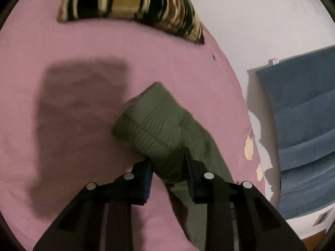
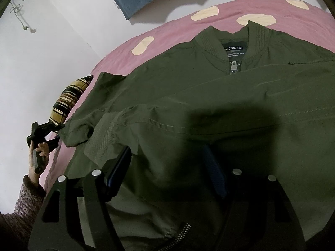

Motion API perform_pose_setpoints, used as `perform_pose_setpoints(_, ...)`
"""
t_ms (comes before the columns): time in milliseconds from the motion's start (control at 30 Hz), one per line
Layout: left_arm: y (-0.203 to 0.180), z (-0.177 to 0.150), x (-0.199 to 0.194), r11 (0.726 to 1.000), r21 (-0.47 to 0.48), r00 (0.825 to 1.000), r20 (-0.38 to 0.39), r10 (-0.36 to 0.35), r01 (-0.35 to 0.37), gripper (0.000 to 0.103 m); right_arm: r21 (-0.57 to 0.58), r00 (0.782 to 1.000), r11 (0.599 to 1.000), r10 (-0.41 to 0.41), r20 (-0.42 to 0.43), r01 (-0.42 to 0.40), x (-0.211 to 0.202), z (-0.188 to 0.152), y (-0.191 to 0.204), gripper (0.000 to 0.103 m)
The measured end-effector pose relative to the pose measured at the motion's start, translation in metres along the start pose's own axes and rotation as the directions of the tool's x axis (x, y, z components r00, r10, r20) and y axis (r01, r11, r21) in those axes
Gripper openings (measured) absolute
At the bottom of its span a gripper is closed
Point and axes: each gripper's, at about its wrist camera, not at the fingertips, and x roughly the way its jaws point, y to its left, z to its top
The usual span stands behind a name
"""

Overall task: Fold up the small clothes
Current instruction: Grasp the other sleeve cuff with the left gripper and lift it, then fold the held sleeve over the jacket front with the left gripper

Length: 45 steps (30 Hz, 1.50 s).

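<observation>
An olive green zip jacket [image 2: 209, 96] lies front up on a pink bed sheet [image 2: 167, 29], collar and zipper pull toward the wall. One sleeve lies folded across the chest. My left gripper [image 1: 168, 167] is shut on the ribbed cuff [image 1: 152, 125] of the other sleeve and holds it above the sheet at the jacket's left side; that gripper also shows in the right wrist view [image 2: 56, 132]. My right gripper [image 2: 167, 163] is open and hovers just over the jacket's lower front, near the folded sleeve's cuff [image 2: 100, 138].
A striped black and yellow pillow [image 1: 134, 6] lies at the far end of the pink sheet [image 1: 62, 104]. A blue towel [image 1: 303, 129] hangs on the white wall beside the bed. The bed's edge runs along the wall.
</observation>
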Motion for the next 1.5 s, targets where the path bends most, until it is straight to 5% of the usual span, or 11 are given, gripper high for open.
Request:
perform_pose_setpoints(267,-0.021,-0.015,-0.092,0.992,0.124,0.982,0.188,-0.004,-0.020,0.027,0.005,1.000,1.000,0.011,0.004,-0.011,0.001,0.001,-0.001,0.071)
perform_pose_setpoints(400,-0.062,-0.033,-0.116,0.959,0.277,0.967,0.254,-0.013,-0.060,0.025,0.008,1.000,1.000,0.014,0.007,-0.014,0.000,0.001,-0.002,0.071)
perform_pose_setpoints(500,-0.107,-0.046,-0.126,0.924,0.382,0.962,0.261,-0.080,-0.027,0.022,0.031,1.000,0.999,0.019,0.010,-0.019,-0.003,0.004,-0.003,0.071)
perform_pose_setpoints(633,-0.172,-0.074,-0.126,0.859,0.509,0.967,0.195,-0.166,0.045,0.016,0.073,0.999,0.997,0.026,0.031,-0.028,-0.015,0.005,-0.005,0.071)
perform_pose_setpoints(933,-0.293,-0.210,-0.070,0.609,0.779,0.978,-0.024,-0.206,0.148,0.016,0.114,0.992,0.991,0.055,0.110,-0.068,-0.062,0.001,-0.021,0.072)
perform_pose_setpoints(1200,-0.303,-0.327,0.025,0.478,0.859,0.982,-0.181,-0.044,0.180,0.016,0.215,0.988,0.973,0.055,0.144,-0.086,-0.096,-0.013,-0.061,0.072)
perform_pose_setpoints(1400,-0.307,-0.385,0.039,0.360,0.923,0.990,-0.142,-0.014,0.137,0.017,0.251,0.984,0.961,0.079,0.158,-0.117,-0.108,-0.018,-0.071,0.073)
perform_pose_setpoints(1500,-0.309,-0.387,0.034,0.363,0.916,0.984,-0.177,-0.026,0.174,0.019,0.285,0.980,0.945,0.118,0.161,-0.161,-0.105,-0.017,-0.075,0.073)
